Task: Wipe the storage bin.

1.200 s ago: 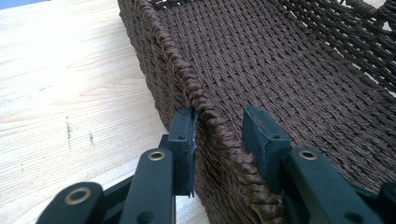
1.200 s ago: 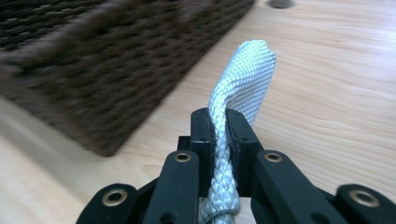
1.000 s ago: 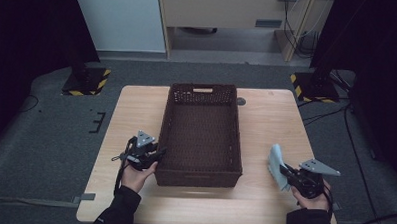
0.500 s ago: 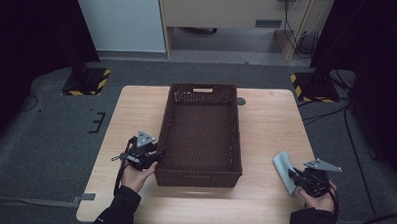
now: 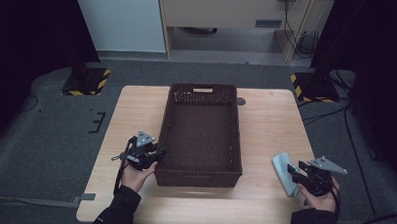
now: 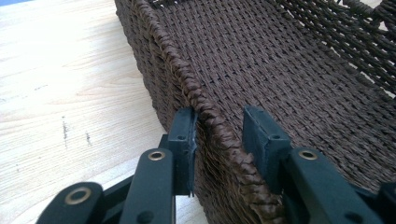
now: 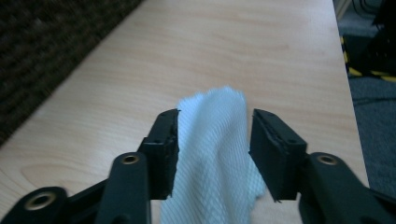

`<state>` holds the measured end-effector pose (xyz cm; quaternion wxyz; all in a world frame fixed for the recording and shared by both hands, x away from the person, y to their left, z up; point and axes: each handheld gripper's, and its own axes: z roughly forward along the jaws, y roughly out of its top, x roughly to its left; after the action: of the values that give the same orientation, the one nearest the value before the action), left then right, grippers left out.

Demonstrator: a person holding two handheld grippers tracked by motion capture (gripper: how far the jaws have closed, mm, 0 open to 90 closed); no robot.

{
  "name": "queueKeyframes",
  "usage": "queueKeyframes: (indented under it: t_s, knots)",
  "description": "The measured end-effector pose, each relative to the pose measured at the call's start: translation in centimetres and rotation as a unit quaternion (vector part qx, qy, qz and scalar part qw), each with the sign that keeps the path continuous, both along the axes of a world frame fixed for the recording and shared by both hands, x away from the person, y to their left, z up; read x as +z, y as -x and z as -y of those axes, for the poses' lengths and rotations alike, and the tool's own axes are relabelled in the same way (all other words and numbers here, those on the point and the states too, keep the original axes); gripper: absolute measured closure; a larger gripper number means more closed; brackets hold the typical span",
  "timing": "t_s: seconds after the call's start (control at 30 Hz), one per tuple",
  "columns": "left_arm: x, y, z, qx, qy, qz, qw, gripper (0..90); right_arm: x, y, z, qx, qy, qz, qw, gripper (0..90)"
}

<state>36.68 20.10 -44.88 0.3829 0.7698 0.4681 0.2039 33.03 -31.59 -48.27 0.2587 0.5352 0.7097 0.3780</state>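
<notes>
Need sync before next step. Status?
Left gripper open, jaws astride wicker basket rim. Right gripper open around white cloth on table. Nothing in the way.

Dark brown woven rectangular baskets (image 5: pixel 200 137): one, at the middle of the table
Pale blue-white waffle-weave cloths (image 5: pixel 283 171): one, near the table's right edge
Black two-jaw handheld grippers: two, the left gripper (image 5: pixel 155 153) and the right gripper (image 5: pixel 293 173)
Light wooden rectangular tables (image 5: pixel 271 124): one
Yellow-and-black striped floor bases: two, beyond the table's far corners (image 5: pixel 87 83) (image 5: pixel 312 86)
</notes>
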Motion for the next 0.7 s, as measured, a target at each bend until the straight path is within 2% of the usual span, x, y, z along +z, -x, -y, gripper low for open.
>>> queueKeyframes:
  t_s: [0.07,0.3,0.43,0.53,0.7]
  knots:
    - [0.1,0.0,0.1,-0.002,-0.005,0.001,1.0,66.6,0.5,0.0,-0.3,0.004,-0.001,0.017,0.9998,50.4]
    - [0.2,0.0,0.0,-0.011,-0.006,-0.006,0.9999,69.1,2.4,-0.2,-2.3,0.032,-0.019,0.048,0.9982,48.4]
    - [0.3,0.0,-0.2,-0.014,-0.006,-0.009,0.9998,69.7,3.3,-0.8,-4.0,0.051,-0.04,0.051,0.9966,48.8]
    - [0.3,0.1,-0.2,-0.016,-0.004,-0.011,0.9998,69.8,3.7,-1.2,-5.3,0.067,-0.038,0.052,0.9957,48.1]
    - [0.4,0.2,-0.2,-0.019,-0.005,-0.013,0.9997,69.8,4.3,-2.3,-7.1,0.076,-0.046,0.047,0.9949,47.6]
